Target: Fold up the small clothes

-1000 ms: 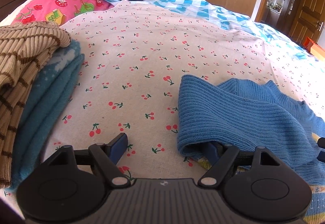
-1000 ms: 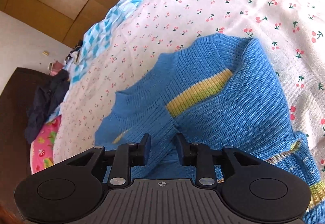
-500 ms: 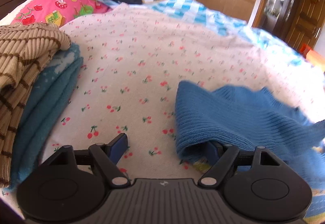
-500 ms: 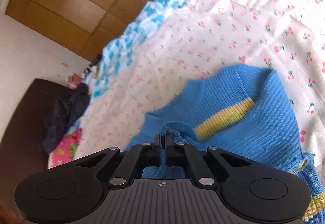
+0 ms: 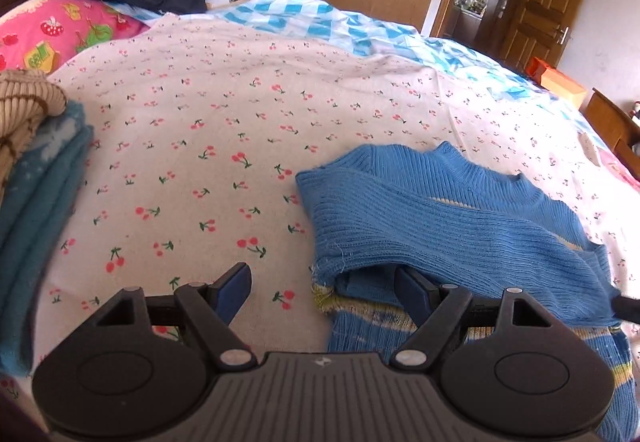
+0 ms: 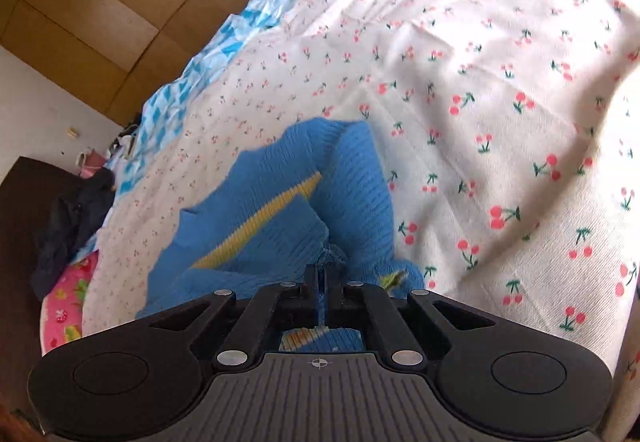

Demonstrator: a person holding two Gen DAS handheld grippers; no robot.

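The cherry-print bed (image 5: 224,145) fills most of the view, and your blue sweater (image 5: 452,226) lies bunched on it, right of centre. Your left tongs (image 5: 324,282) angle down with jaws wide, the right finger tucked under the sweater's fold. Your right tongs (image 6: 323,282), also tilted down, are pinched on a bit of the knit.

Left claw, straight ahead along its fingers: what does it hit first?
Most likely the cherry-print bedsheet: the left claw points down at bare sheet between its open fingers. Its right finger is already tucked under the blue sweater's edge, so that side would catch knit first. Depth is unclear.
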